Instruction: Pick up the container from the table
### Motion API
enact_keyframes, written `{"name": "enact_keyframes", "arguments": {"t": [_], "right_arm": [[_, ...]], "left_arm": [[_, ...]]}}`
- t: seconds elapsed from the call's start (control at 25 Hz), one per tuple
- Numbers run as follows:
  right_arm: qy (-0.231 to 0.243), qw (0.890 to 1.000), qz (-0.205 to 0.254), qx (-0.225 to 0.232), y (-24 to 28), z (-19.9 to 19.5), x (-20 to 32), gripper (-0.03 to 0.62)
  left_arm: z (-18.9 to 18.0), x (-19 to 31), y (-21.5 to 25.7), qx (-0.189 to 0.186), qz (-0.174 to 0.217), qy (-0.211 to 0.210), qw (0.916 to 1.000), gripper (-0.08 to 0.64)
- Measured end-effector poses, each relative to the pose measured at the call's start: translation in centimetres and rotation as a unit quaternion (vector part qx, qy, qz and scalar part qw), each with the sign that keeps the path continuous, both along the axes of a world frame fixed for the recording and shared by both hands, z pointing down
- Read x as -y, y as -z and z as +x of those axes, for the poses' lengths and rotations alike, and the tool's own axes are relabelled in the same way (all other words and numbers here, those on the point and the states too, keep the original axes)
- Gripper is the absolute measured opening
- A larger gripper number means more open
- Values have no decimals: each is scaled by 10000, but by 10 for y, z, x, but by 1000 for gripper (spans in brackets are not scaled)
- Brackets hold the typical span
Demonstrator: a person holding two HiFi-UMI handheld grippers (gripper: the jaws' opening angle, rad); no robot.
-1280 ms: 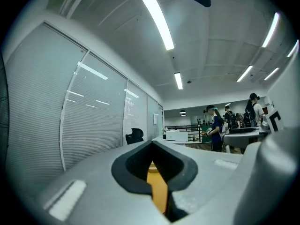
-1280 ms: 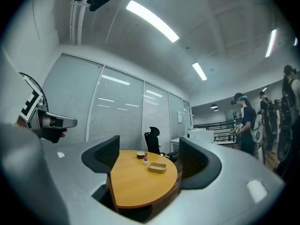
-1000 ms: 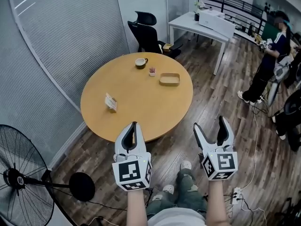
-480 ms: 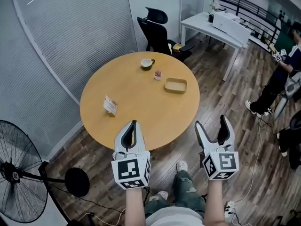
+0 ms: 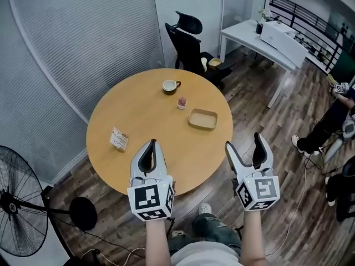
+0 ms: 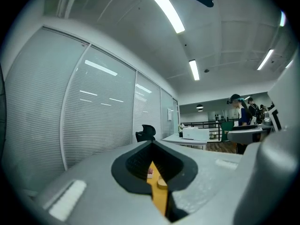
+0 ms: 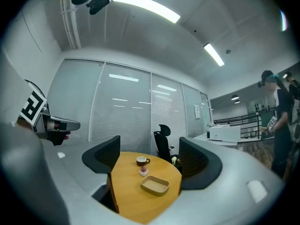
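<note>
A shallow tan rectangular container (image 5: pixel 202 118) lies on the right half of the round wooden table (image 5: pixel 150 126); the right gripper view shows the container (image 7: pixel 155 185) between the jaws, still far off. My left gripper (image 5: pixel 151 148) hovers over the table's near edge, jaws nearly together with only a thin slit, nothing held. My right gripper (image 5: pixel 247 147) hangs just off the table's near right edge, open and empty. In the left gripper view only a sliver of table (image 6: pixel 158 193) shows through the slit.
On the table stand a cup on a saucer (image 5: pixel 170 85), a tiny potted plant (image 5: pixel 181 102) and a small card stand (image 5: pixel 118 139). A black office chair (image 5: pixel 190 43) is behind the table, a standing fan (image 5: pixel 19 209) at left, a white desk (image 5: pixel 266 40) and a person (image 5: pixel 338 110) at right.
The view has shifted closer to the table. Both grippers have advanced, the left now over the table's edge. Jaw openings look unchanged.
</note>
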State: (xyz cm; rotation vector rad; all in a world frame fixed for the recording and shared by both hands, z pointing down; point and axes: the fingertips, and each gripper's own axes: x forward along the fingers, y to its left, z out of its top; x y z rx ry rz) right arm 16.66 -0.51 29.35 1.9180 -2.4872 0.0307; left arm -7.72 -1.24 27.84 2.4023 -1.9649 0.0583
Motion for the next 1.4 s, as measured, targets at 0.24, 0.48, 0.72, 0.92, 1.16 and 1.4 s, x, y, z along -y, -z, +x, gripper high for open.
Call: {"name": "enact_keyframes", "arguments": {"t": [0.24, 0.48, 0.72, 0.92, 1.16, 1.4], "right_arm": [[371, 9993, -28, -25, -3, 23, 54, 399], [722, 9972, -205, -19, -20, 25, 89, 394], [948, 9945, -437, 15, -39, 17, 114, 393], [1056, 9927, -584, -49, -56, 9, 135, 393], [1115, 9905, -785, -176, -78, 0, 165, 391], [1196, 9870, -1021, -340, -100, -14, 198, 390]], "left_arm": [[19, 40, -2, -4, -26, 359, 9994, 0], [24, 60, -18, 41, -190, 649, 9977, 0], [18, 74, -31, 102, -375, 865, 9955, 0], [10, 93, -48, 90, -525, 913, 9944, 0], [5, 127, -64, 72, -655, 838, 9943, 0], [-6, 168, -78, 66, -805, 726, 9941, 0]]}}
